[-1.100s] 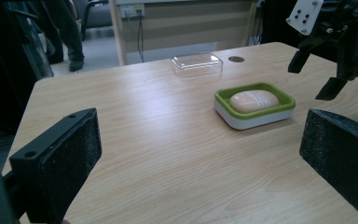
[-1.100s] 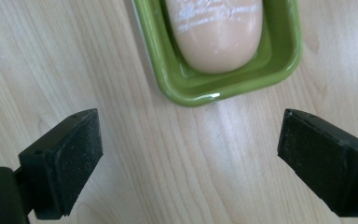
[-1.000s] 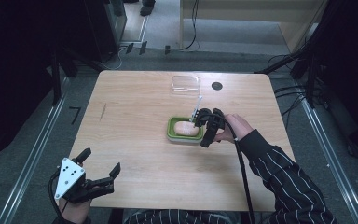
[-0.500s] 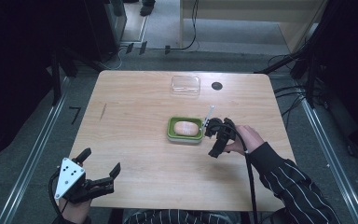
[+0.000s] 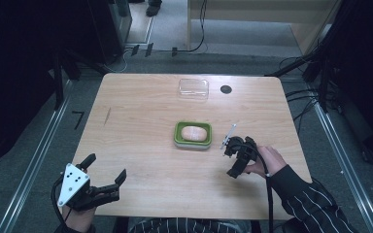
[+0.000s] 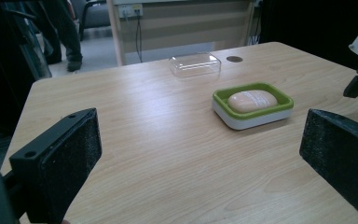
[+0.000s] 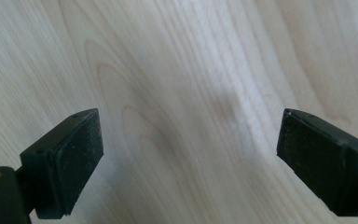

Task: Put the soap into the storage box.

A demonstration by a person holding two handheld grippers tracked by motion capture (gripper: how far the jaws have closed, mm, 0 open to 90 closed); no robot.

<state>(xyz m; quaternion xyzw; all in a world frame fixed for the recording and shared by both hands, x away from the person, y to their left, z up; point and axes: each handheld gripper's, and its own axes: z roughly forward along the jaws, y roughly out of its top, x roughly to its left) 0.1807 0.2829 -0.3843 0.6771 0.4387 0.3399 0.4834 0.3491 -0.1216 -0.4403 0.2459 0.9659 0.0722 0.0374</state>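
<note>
A green and white soap dish holding a pale bar of soap sits mid-table; the left gripper view has the dish and soap ahead on the right. My right gripper hovers right of the dish, apart from it, pointing down. Its jaws stand wide open over bare wood with nothing between them. My left gripper is open and holds nothing, just off the table's near left corner; seen from its own camera, it points across the table toward the dish.
A clear plastic lid lies near the far edge, with a small black round hole to its right. The wooden table is ringed by dark floor, cables and metal rails. A person's legs stand far behind the table.
My right gripper has pulled away from over the soap dish, moving right and toward the near edge. The soap stays in the dish. My left gripper has not moved.
</note>
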